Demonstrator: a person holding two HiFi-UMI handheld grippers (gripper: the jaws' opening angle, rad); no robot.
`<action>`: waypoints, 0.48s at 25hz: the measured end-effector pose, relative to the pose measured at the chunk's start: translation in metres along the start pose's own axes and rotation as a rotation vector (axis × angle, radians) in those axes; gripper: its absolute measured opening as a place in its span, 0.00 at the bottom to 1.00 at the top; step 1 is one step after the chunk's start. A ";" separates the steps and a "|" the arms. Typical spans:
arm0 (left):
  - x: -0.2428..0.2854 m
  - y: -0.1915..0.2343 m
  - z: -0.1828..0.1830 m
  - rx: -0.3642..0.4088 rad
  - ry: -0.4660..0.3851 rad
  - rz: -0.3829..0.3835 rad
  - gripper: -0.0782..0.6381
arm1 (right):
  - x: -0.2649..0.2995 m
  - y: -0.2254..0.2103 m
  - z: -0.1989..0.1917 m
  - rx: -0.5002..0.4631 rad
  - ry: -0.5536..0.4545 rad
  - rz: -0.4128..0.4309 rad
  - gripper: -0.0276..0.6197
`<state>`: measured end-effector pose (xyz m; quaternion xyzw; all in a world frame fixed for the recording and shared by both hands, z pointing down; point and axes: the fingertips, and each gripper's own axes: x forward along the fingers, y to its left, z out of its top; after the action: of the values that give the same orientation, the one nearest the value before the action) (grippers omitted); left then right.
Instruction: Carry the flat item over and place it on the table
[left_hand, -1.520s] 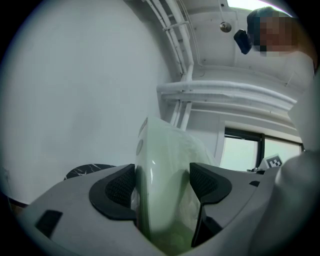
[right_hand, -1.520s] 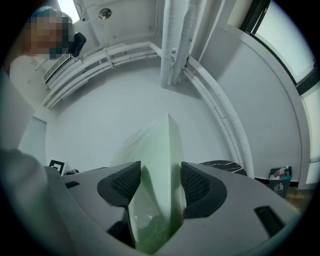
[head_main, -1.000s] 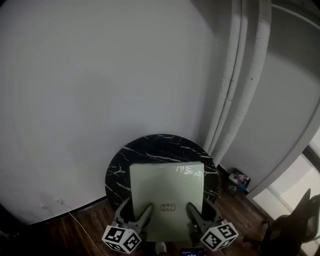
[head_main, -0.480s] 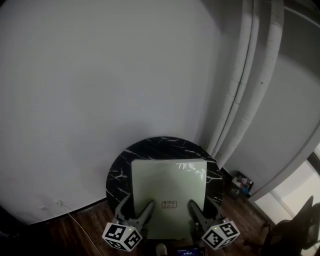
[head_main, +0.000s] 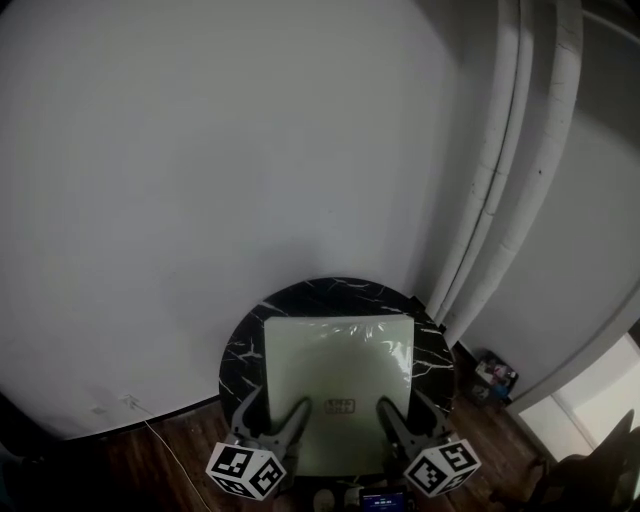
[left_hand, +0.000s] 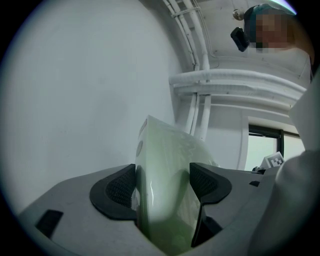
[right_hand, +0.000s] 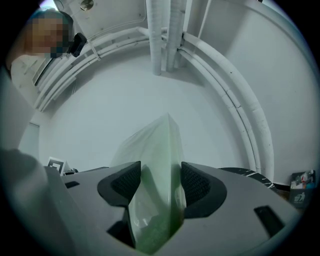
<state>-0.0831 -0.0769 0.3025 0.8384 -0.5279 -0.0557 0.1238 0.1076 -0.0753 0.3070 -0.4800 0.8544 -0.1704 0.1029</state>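
Note:
A flat pale green square item (head_main: 338, 375) wrapped in clear film lies level over a round black marble table (head_main: 240, 352). Whether it touches the tabletop I cannot tell. My left gripper (head_main: 277, 427) is shut on its near left edge, and my right gripper (head_main: 398, 427) is shut on its near right edge. In the left gripper view the green item (left_hand: 167, 185) stands edge-on between the black pads (left_hand: 120, 187). The right gripper view shows the green item (right_hand: 157, 180) pinched between both pads (right_hand: 197, 185), with a strip of the table (right_hand: 250, 172) at the right.
A white wall rises behind the table. Thick white pipes (head_main: 510, 170) run up the wall at the right. A small colourful object (head_main: 495, 380) sits on the wooden floor right of the table. A thin cable (head_main: 160, 440) trails across the floor at the left.
The head view has tilted up slightly, so the table and item sit lower in frame. The item lies more centred over the table. Both grippers keep their hold.

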 end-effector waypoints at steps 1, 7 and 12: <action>0.002 -0.002 0.000 0.002 -0.002 0.003 0.59 | 0.000 -0.002 0.001 0.000 0.000 0.001 0.38; 0.012 -0.008 -0.005 0.006 0.000 0.028 0.59 | 0.004 -0.018 0.001 0.009 0.015 0.017 0.38; 0.018 0.001 -0.015 -0.001 0.020 0.041 0.59 | 0.011 -0.024 -0.010 0.021 0.036 0.015 0.38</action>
<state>-0.0727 -0.0908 0.3183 0.8278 -0.5438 -0.0449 0.1306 0.1176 -0.0946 0.3254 -0.4694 0.8578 -0.1870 0.0940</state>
